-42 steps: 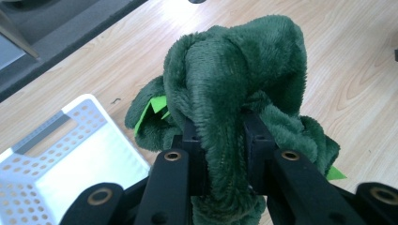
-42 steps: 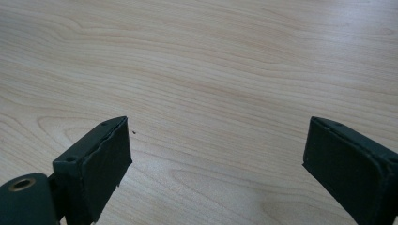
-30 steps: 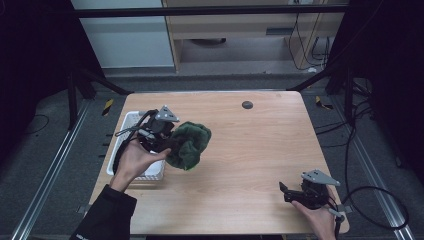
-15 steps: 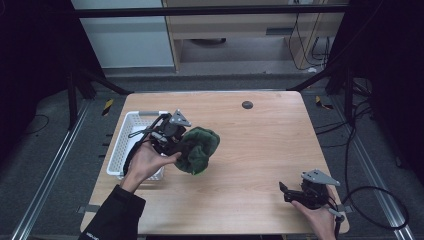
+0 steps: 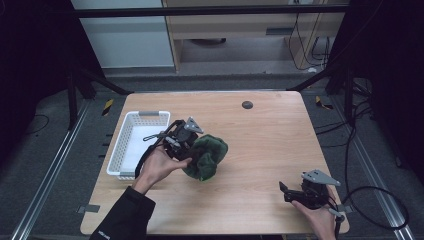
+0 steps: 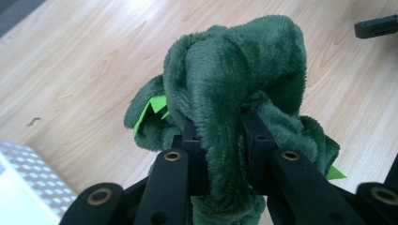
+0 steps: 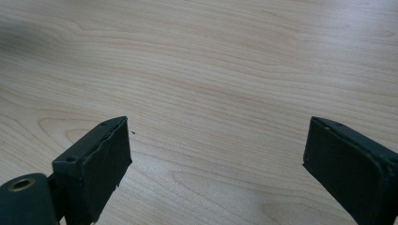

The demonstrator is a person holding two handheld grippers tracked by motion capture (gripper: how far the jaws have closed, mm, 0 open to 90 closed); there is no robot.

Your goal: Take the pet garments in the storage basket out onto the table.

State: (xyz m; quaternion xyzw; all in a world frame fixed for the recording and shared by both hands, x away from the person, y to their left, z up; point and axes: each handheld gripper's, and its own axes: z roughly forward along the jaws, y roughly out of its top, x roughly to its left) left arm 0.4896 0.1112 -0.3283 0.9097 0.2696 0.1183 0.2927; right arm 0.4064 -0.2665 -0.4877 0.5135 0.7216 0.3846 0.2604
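Dark green plush toy [image 6: 234, 84], bright green felt bits showing, clamped between the jaws of the left gripper [image 6: 220, 136] above the wooden bench [image 5: 270, 145], left of its middle. White slotted basket [image 5: 131, 145] just beside it, along the bench's left edge. Right gripper [image 7: 216, 154] near the front right corner, jaws wide apart over bare wood.

wht basket [image 5: 131, 127] on table [image 5: 280, 135] L side | sm dark disc [image 5: 247, 104] far edge
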